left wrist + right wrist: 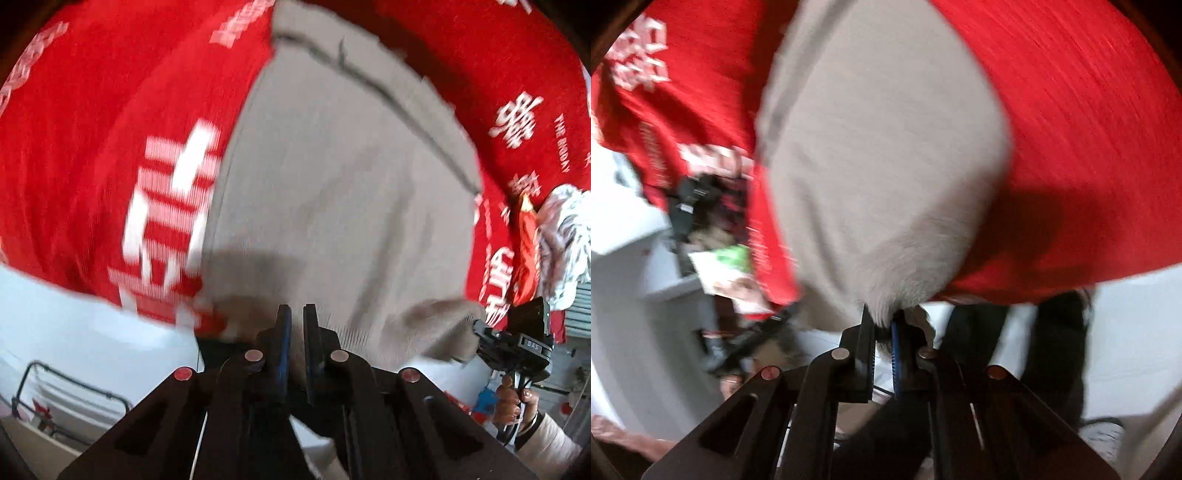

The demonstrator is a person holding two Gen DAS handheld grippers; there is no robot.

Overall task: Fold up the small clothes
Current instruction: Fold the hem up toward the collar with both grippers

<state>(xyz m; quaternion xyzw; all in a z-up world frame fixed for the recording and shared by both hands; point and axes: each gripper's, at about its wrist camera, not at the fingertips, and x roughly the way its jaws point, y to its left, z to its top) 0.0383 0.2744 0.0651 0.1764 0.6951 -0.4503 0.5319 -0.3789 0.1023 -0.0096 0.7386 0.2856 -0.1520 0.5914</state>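
The left gripper point(297, 321) is clenched on the near hem of a beige knitted garment point(332, 192), which lies spread over a red cloth with white lettering point(92, 147) and reaches its near edge. The right gripper point(882, 325) pinches the same garment's point(879, 147) fuzzy corner tight. A crumpled white-and-grey fabric heap point(569, 240) sits near the cloth's right edge.

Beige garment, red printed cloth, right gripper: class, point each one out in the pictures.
beige garment point(332, 192): left wrist view, middle of its flat panel.
red printed cloth point(92, 129): left wrist view, plain red area left of the garment.
right gripper point(882, 326): right wrist view, between fingertips clamping the garment's corner.
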